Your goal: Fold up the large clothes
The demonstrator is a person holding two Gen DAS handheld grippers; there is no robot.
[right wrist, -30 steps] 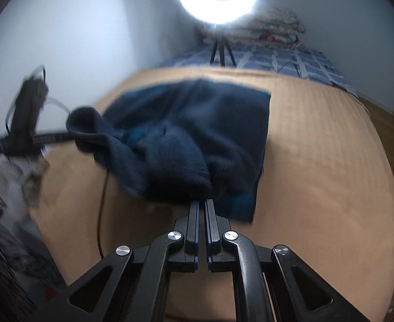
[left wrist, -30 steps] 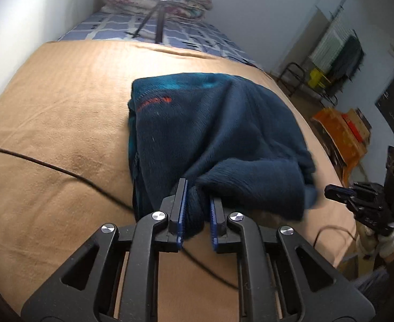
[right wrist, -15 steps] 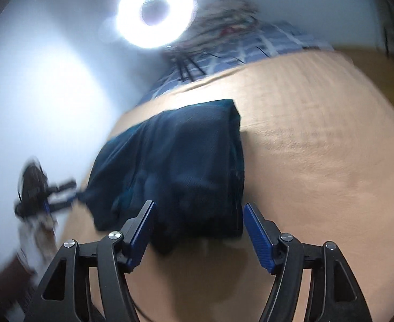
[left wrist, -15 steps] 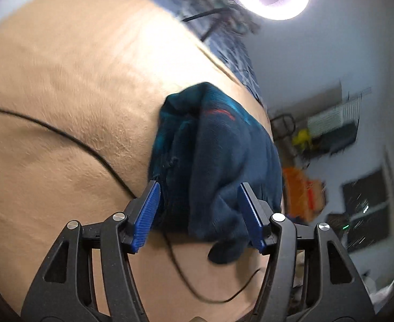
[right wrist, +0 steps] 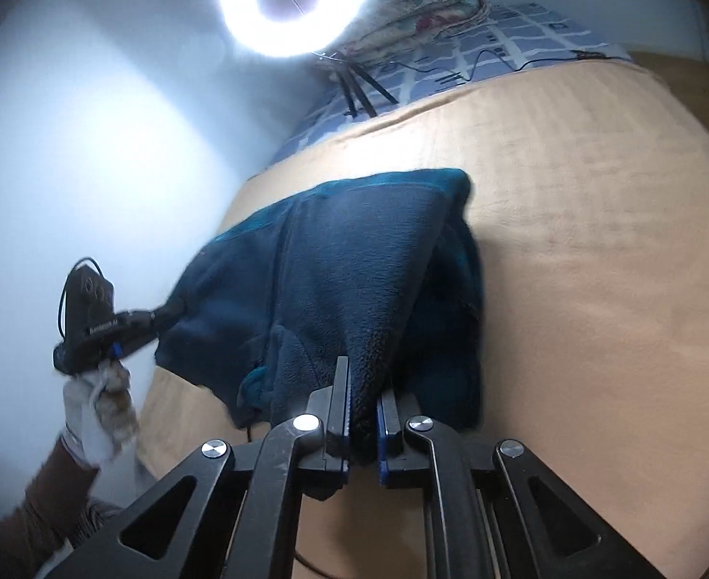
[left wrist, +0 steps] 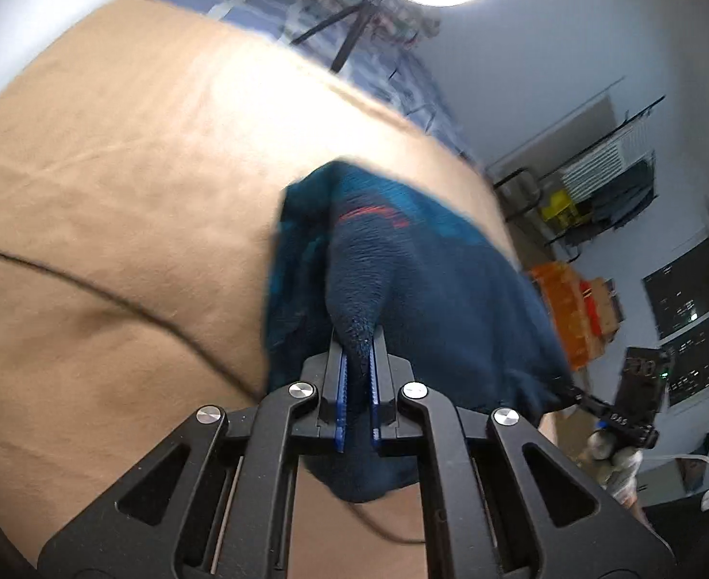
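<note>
Pinching near edge of dark blue fleece garment (left wrist: 402,289): left gripper (left wrist: 357,376) and right gripper (right wrist: 364,400) jaws nearly closed on fabric, likely for next fold. Garment frame centre, on tan bed cover (right wrist: 595,241).

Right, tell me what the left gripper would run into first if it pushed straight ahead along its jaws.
The left gripper is already shut on the dark blue fleece garment, so that ridge of fleece is met at once. Beyond the bundle probably lies the tan blanket on the bed, though depth is unclear.
</note>
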